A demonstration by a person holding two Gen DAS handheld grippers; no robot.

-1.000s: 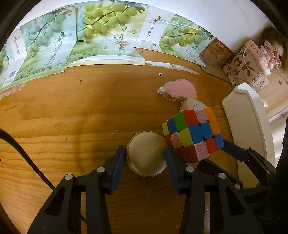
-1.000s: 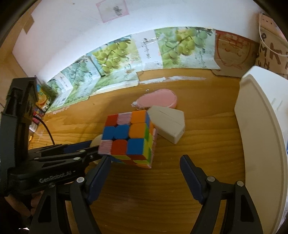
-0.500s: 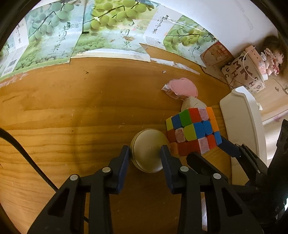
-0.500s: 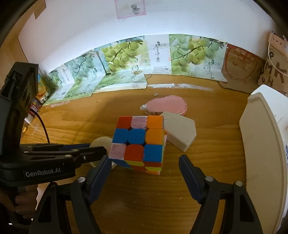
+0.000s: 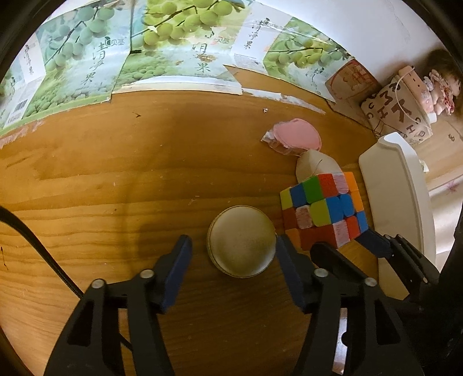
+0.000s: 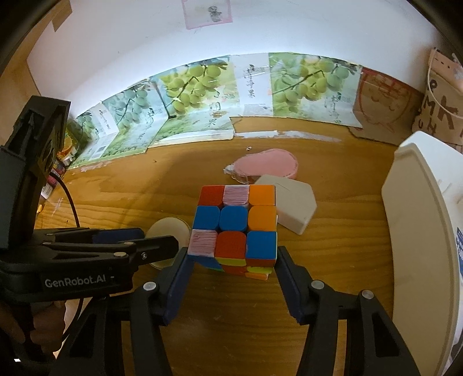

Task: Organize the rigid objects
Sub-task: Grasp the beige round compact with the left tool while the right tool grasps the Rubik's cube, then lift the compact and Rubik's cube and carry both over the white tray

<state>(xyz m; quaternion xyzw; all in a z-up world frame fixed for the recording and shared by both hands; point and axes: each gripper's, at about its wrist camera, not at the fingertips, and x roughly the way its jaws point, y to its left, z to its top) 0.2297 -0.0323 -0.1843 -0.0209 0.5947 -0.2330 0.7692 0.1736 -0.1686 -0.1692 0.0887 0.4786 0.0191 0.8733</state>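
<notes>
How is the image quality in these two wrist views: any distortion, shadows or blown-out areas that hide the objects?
Left wrist view: strong fisheye bend with dark corners; a soft shadow dims the wooden table left of centre, but the round disc and puzzle cube stay sharp. Right wrist view: same curved edges; the white wall is bright, nearly washed out; the cube is clear.

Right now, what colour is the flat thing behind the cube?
Pink. The right wrist view shows it best, just past the cube.

We saw warm, dim light, a bright glaring wall (image 6: 289, 29), soft shadows on the desk (image 5: 115, 173), and bent, dark fisheye edges.
</notes>
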